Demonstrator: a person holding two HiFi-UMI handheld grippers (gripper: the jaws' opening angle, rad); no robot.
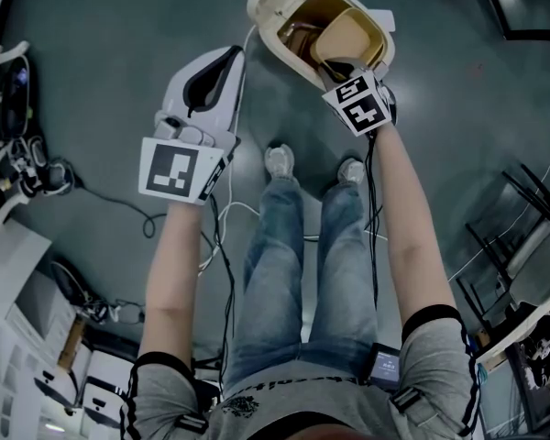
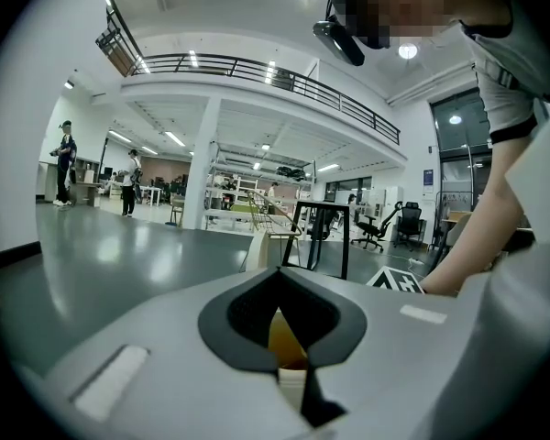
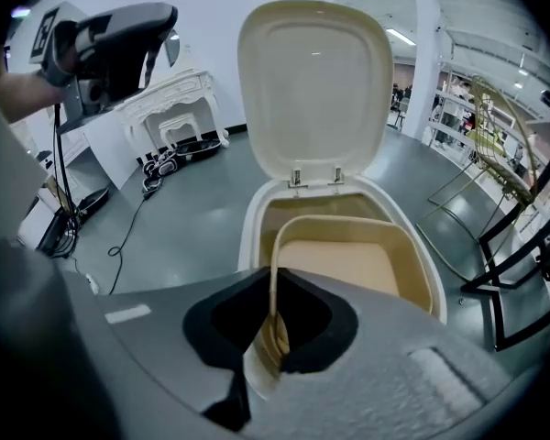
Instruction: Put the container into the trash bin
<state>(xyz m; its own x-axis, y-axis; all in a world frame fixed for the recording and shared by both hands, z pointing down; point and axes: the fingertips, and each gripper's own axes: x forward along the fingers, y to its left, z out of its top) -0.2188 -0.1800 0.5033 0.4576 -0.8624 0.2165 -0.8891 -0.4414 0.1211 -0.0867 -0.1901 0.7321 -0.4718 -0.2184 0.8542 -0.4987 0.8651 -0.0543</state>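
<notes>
A: Surface first. Smooth grey floor (image 1: pixel 495 108) with a slight sheen, in an open hall. Head view?

B: A cream plastic trash bin (image 1: pixel 289 53) stands ahead of the person's shoes (image 1: pixel 280 161). The tan container (image 1: pixel 348 35) sits tilted in its mouth. The right gripper (image 1: pixel 341 71) is at the container's near edge. The left gripper (image 1: pixel 227 58) is just beside the bin. Black cables (image 1: pixel 119 200) trail over the floor.

A: Left gripper view?

B: It looks level across the hall and adds what the head view lacks: a mezzanine railing (image 2: pixel 257 67), a white column (image 2: pixel 202 163), an office chair (image 2: pixel 378 227) and distant people (image 2: pixel 128 183). The jaws are drawn together and grasp nothing. A sliver of tan shows through the slit.

A: Right gripper view?

B: Only here is the grasp plain. The jaws are clenched on the container's thin, curved side wall. The container is a smooth rounded rectangle, partly inside the bin's opening. The lid (image 3: pixel 316 90) stands upright on two hinges. There is an ornate white table (image 3: pixel 179 99) by the wall and a wire chair (image 3: pixel 495 154) at the right.
</notes>
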